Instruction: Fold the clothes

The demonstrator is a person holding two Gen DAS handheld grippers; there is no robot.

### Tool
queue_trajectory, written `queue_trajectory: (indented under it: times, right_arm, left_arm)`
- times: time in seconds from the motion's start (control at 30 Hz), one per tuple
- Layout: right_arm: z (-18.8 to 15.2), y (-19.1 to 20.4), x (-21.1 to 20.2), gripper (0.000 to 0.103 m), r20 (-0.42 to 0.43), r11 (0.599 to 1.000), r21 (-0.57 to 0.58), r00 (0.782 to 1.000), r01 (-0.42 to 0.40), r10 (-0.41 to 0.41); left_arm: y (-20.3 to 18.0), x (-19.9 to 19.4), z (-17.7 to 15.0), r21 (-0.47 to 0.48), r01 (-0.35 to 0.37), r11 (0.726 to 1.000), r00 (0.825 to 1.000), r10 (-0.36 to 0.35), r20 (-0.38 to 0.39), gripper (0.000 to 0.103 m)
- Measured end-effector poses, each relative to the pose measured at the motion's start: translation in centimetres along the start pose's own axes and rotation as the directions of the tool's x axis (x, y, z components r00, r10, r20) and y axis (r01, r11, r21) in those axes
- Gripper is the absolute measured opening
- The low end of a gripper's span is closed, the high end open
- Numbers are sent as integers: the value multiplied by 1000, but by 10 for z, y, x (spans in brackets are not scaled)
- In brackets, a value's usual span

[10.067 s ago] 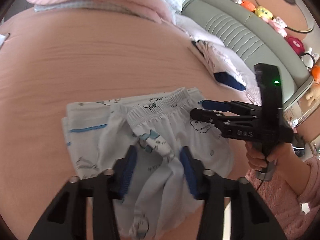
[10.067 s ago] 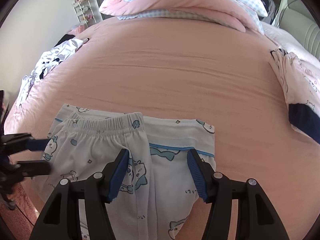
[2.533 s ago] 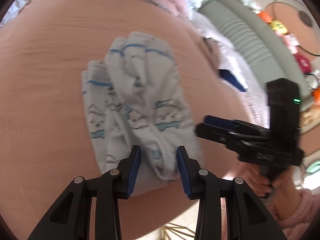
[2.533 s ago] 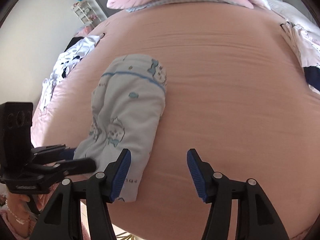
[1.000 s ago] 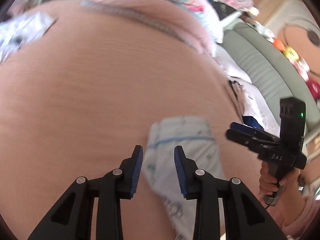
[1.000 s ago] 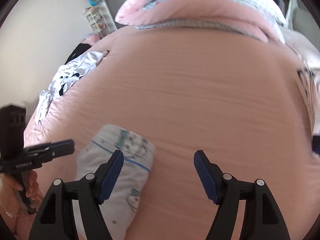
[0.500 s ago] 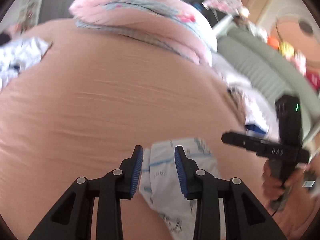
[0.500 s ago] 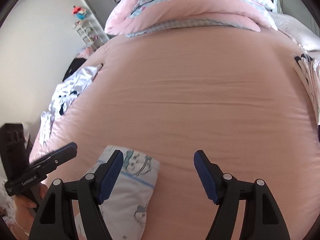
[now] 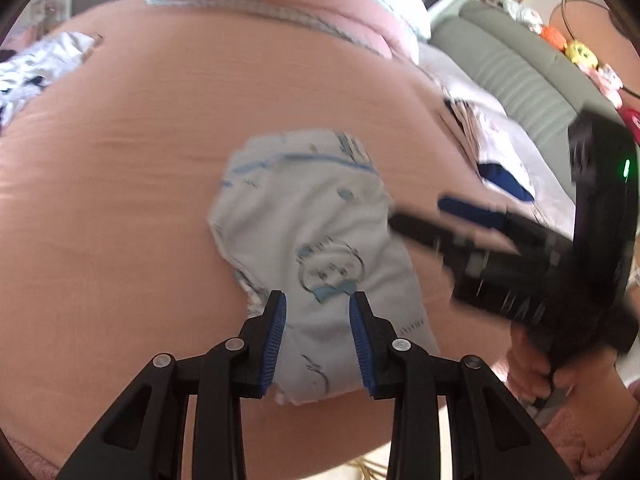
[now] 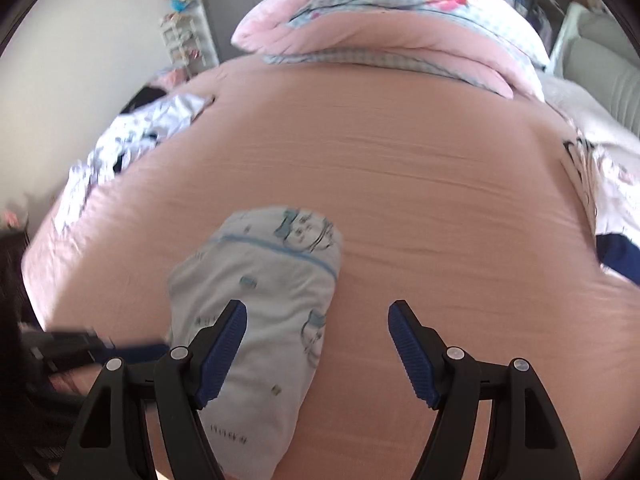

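Observation:
A folded white garment (image 9: 312, 240) with blue trim and cartoon prints lies on the pink bed sheet (image 9: 120, 200). In the left wrist view, my left gripper (image 9: 318, 332) hovers open over the garment's near end, the cloth showing through the gap. My right gripper (image 9: 416, 220), blurred and held by a hand (image 9: 532, 376), reaches in at the garment's right edge. In the right wrist view the garment (image 10: 264, 292) lies at lower centre-left. My right gripper (image 10: 318, 340) is wide open, its left finger over the cloth and its right finger over bare sheet. The left gripper (image 10: 132, 350) is a blur at lower left.
A pink and checked quilt (image 10: 380, 28) is piled at the far end of the bed. Crumpled black-and-white clothes (image 10: 132, 140) lie at the left edge. A white and navy garment (image 9: 500, 152) lies at the right. A grey padded headboard (image 9: 520, 76) with plush toys stands beyond.
Both grippers have come down and in toward the folded garment, which now fills more of each view. The right gripper has swung close to the garment's right edge.

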State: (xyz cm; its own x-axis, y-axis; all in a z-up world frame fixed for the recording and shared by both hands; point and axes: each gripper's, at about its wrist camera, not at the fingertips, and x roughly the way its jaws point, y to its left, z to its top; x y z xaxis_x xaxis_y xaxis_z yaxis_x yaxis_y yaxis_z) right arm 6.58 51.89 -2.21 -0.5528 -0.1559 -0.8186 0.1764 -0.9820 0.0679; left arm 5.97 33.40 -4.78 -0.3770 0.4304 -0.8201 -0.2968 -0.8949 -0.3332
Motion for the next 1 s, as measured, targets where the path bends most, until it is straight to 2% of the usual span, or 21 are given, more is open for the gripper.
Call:
queue_trajectory:
  times: [0.07, 0.13, 0.17, 0.3, 0.47, 0.57, 0.67, 0.73, 0.83, 1.0]
  right_arm:
    - [-12, 14, 12, 73, -45, 996, -63, 997, 57, -60]
    - [-23, 13, 11, 73, -71, 996, -74, 995, 59, -64]
    - [-28, 11, 9, 73, -81, 996, -71, 995, 52, -58]
    - [-50, 1, -1, 73, -122, 998, -58, 992, 27, -34]
    - [-70, -12, -10, 74, -164, 999, -38, 986, -2, -4]
    - [-49, -21, -3, 74, -146, 1000, -6, 989, -7, 6]
    - [-29, -29, 3, 74, -128, 1000, 25, 992, -11, 15]
    - [-15, -35, 7, 74, -116, 999, 45, 993, -15, 20]
    - [5, -44, 14, 74, -97, 997, 76, 995, -21, 28]
    - [39, -59, 24, 74, -66, 991, 128, 997, -32, 40]
  left_arm:
    - [-2, 10, 2, 13, -46, 999, 999, 46, -16, 30]
    - [-5, 27, -2, 52, -94, 994, 992, 98, -80, 31]
    - [-7, 29, -5, 62, -104, 993, 990, 109, -86, 31]
    - [-14, 23, -8, 70, -104, 992, 990, 110, -91, 31]
    - [2, 9, -19, 33, -72, 997, 993, 75, -90, 37]
    - [17, -12, -32, 2, -58, 998, 998, 58, -38, 37]
    - [9, -6, -7, -69, 13, 998, 999, -11, 34, 37]
    - [-6, 0, 19, -29, 26, 999, 997, -24, 73, 37]
    - [-21, 13, 52, 47, -23, 999, 996, 19, 85, 37]
    - [-3, 32, 73, 66, -17, 998, 995, 11, 97, 37]
